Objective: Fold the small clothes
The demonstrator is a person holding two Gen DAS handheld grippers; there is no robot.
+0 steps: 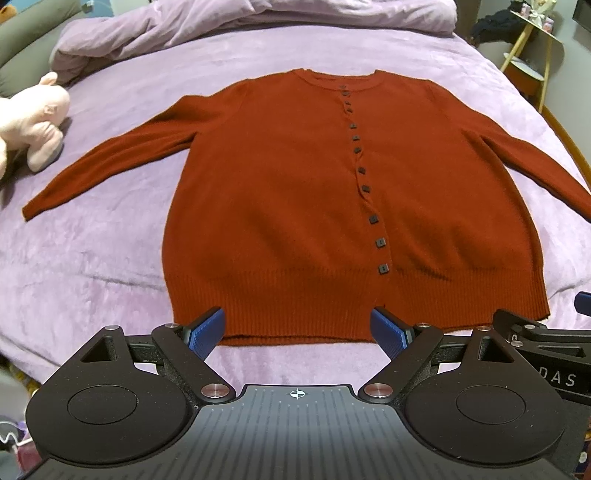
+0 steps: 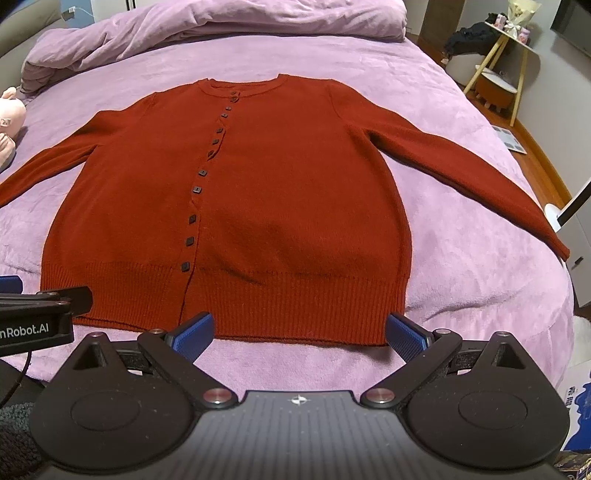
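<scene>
A rust-red cardigan (image 1: pixel 280 192) lies flat and face-up across the middle of both frames, buttoned down its front, on a lilac bedspread (image 1: pixel 110 266). Both sleeves are spread out toward the left and right edges, so the whole outline is open for folding; nothing looks folded yet. The ribbed hem (image 2: pixel 295 314) is the nearest edge, running along the lower middle of each view, just above the tools. The left gripper (image 1: pixel 297 330) is released, its blue pads wide apart and framing the hem's left half; it grasps nothing. The right gripper (image 2: pixel 299 330) is likewise spread and empty, straddling the hem's right half. Held side by side and low like this, they seem posed to take the bottom edge, or to part toward the sleeves; whether the pads touch the knit is hard to tell, as the fisheye flattens that gap. A pink plush toy (image 1: pixel 33 122) sits at the left edge, near the left cuff but apart from it. A bunched duvet (image 2: pixel 207 26) fills the top, well clear of the collar.
</scene>
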